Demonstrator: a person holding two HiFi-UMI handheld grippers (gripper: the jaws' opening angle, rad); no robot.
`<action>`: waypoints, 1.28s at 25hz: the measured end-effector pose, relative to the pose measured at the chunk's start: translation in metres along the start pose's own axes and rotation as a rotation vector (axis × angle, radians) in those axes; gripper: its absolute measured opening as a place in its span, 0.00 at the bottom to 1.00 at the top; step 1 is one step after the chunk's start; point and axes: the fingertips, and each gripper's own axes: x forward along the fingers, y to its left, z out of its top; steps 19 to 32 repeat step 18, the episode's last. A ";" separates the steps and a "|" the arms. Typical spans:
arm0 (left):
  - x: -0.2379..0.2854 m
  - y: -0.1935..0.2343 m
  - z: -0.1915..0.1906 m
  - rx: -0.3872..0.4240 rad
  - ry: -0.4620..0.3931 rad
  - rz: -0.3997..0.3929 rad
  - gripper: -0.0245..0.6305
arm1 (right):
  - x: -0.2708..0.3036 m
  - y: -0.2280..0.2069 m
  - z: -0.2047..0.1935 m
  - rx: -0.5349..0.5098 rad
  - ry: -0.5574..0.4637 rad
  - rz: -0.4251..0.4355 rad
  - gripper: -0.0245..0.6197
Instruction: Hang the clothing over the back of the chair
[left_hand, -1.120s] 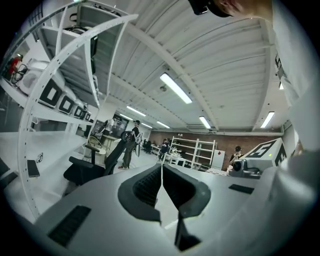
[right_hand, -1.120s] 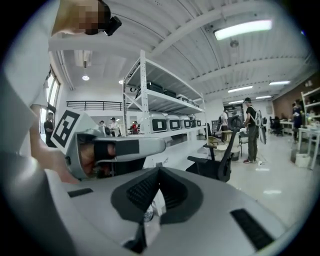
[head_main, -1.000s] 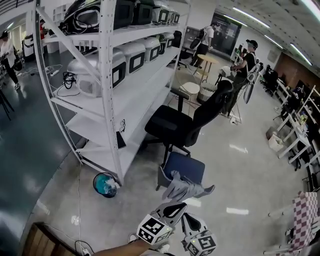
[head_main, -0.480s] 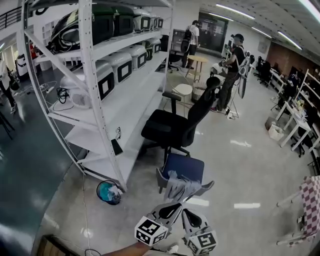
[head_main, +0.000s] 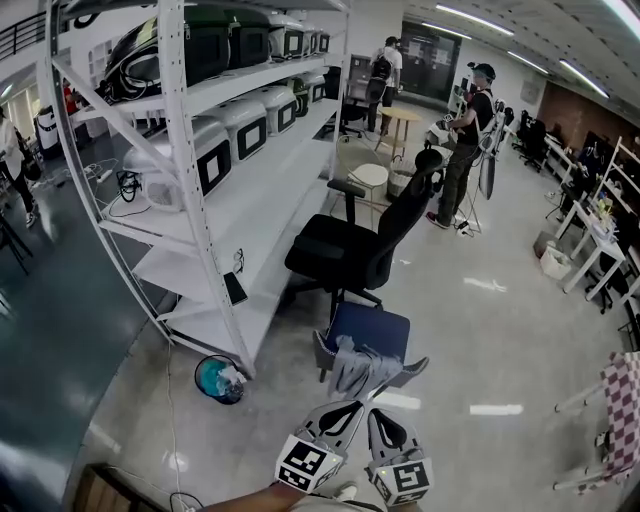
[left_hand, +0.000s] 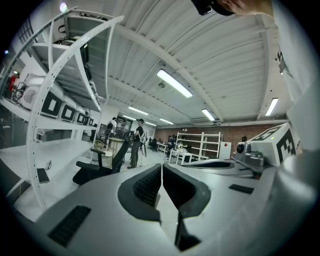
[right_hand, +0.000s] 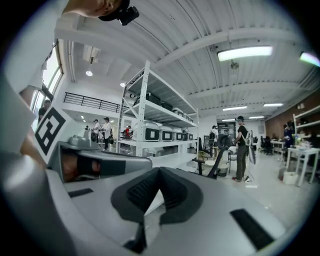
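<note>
A grey garment (head_main: 356, 369) lies crumpled over the front edge of a low blue box (head_main: 375, 327) on the floor. Behind it stands the black office chair (head_main: 352, 251), its tall back (head_main: 412, 205) toward the right; it also shows small in the left gripper view (left_hand: 100, 165) and the right gripper view (right_hand: 219, 159). My left gripper (head_main: 357, 407) and right gripper (head_main: 374, 416) sit side by side just short of the garment, pointing at it. Both are shut, left gripper (left_hand: 161, 168) and right gripper (right_hand: 159, 173) alike, with nothing between the pads.
A tall white shelving rack (head_main: 205, 190) with boxed appliances runs along the left. A teal bucket (head_main: 217, 380) stands at its foot. People (head_main: 468, 120) stand by tables beyond the chair. A checked cloth (head_main: 622, 420) hangs at the far right.
The head view has swung slightly. Both grippers stay shut and close together below the garment; the right one has edged up a little. The garment and chair have not moved.
</note>
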 end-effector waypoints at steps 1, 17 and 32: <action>0.001 -0.003 0.000 0.027 -0.001 0.015 0.06 | 0.001 -0.002 0.002 -0.011 -0.004 -0.018 0.06; 0.014 -0.037 -0.009 0.076 0.018 0.012 0.06 | -0.019 -0.026 0.005 -0.052 -0.021 -0.060 0.06; 0.015 -0.038 -0.010 0.074 0.021 0.012 0.06 | -0.020 -0.027 0.005 -0.052 -0.022 -0.058 0.06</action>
